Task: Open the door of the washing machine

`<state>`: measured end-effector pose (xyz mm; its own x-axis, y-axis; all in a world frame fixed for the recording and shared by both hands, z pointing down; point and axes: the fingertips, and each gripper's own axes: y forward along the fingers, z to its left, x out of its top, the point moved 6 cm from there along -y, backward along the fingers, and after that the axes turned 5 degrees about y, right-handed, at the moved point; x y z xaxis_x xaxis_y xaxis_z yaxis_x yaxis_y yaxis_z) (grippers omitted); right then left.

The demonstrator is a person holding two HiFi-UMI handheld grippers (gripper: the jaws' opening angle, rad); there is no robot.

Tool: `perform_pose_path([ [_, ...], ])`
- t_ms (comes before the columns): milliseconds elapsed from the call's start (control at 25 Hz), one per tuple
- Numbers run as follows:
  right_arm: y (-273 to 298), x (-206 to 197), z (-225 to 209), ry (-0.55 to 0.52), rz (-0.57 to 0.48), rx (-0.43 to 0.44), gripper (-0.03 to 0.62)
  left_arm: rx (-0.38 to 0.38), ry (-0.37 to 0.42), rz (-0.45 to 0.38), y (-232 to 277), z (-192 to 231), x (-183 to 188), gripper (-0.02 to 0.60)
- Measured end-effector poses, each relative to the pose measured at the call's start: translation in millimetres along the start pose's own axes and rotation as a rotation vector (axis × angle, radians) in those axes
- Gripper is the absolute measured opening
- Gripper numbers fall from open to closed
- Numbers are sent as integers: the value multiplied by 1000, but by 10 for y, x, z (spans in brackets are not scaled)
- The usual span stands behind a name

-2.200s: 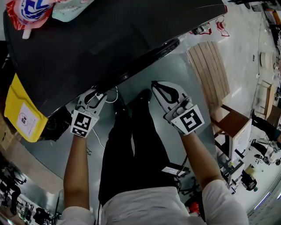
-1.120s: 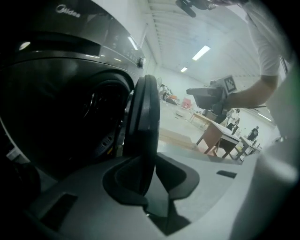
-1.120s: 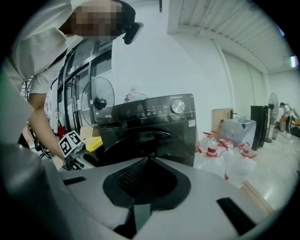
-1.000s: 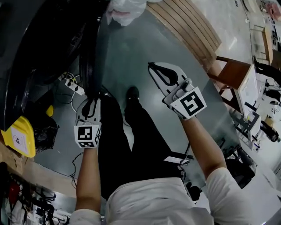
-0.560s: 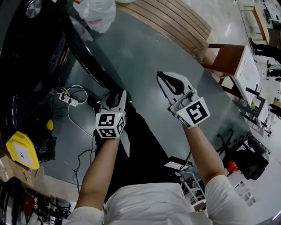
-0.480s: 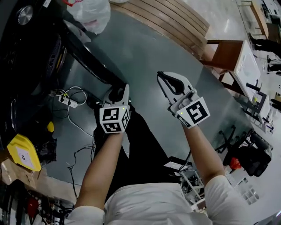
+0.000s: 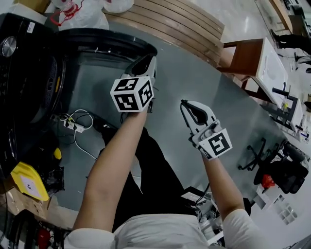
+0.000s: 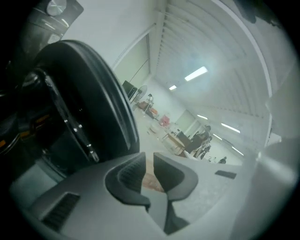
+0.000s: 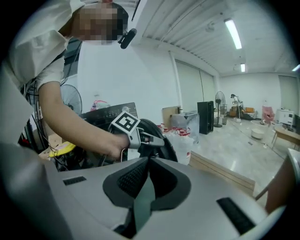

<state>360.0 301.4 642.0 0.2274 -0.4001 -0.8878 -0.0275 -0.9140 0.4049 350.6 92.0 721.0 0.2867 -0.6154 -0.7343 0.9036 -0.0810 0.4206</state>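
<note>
Washing machine: black washing machine [image 7: 19,82] at the left edge of the head view, its front opening facing the grey floor [image 7: 194,73].
Door: round dark door [image 7: 107,39] stands swung out from the machine, running across the top of the head view; in the left gripper view it fills the left side [image 8: 93,103].
Left gripper: left gripper [image 7: 148,61] is held out at the free end of the door, its marker cube [image 7: 132,93] turned up toward the head camera.
Left jaws: they have just been closing and now stand a narrow slit apart [image 8: 149,159]; only floor shows through the slit, and nothing is between the pads.
Left contact: the door rim lies just beside the left-hand jaw; whether the jaw's outer side touches it is hard to tell from either view.
Right gripper: right gripper [image 7: 184,103] hangs over bare floor, well apart from the door and lower in the head view than the left one.
Right jaws: closed tip to tip [image 9: 147,161], with nothing held; past them the right gripper view shows the left gripper [image 9: 157,139] against the door [image 9: 164,129].
Surroundings: wooden slatted board [image 7: 184,24] beyond the door, white bags [image 7: 82,12] at the top left, a power strip [image 7: 73,124] with cables on the floor by the machine.
</note>
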Motion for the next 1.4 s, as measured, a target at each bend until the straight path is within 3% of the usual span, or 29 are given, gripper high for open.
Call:
perform_pose_path([
  [160, 57, -40, 65, -4, -2, 43, 37, -153, 51, -130, -325, -58, 147, 55],
  [280, 201, 91, 165, -1, -41, 89, 37, -225, 141, -164, -783, -52, 151, 48],
  [480, 163, 609, 444, -15, -139, 167, 37, -181, 211, -202, -1966, -51, 257, 46],
  [640, 96, 1265, 677, -27, -289, 213, 37, -121, 299, -276, -2895, -155, 732, 46],
  [760, -147, 1776, 934, -7, -358, 198, 37, -46, 344, -344, -3626, -343, 1193, 46],
  [920, -618, 2388, 1244, -57, -458, 144, 37, 41, 385, -534, -4557, -693, 1781, 38],
  [1000, -843, 2613, 1401, -77, -497, 131, 37, 55, 436, -557, -4897, -858, 1950, 37],
  [1160, -1223, 2824, 1795, -142, -539, 98, 37, 44, 527, -533, -5410, -1054, 2007, 37],
  [1400, -1750, 2656, 2533, -172, -555, -7, 37, 10, 584, -572, -6116, -1238, 1738, 37],
])
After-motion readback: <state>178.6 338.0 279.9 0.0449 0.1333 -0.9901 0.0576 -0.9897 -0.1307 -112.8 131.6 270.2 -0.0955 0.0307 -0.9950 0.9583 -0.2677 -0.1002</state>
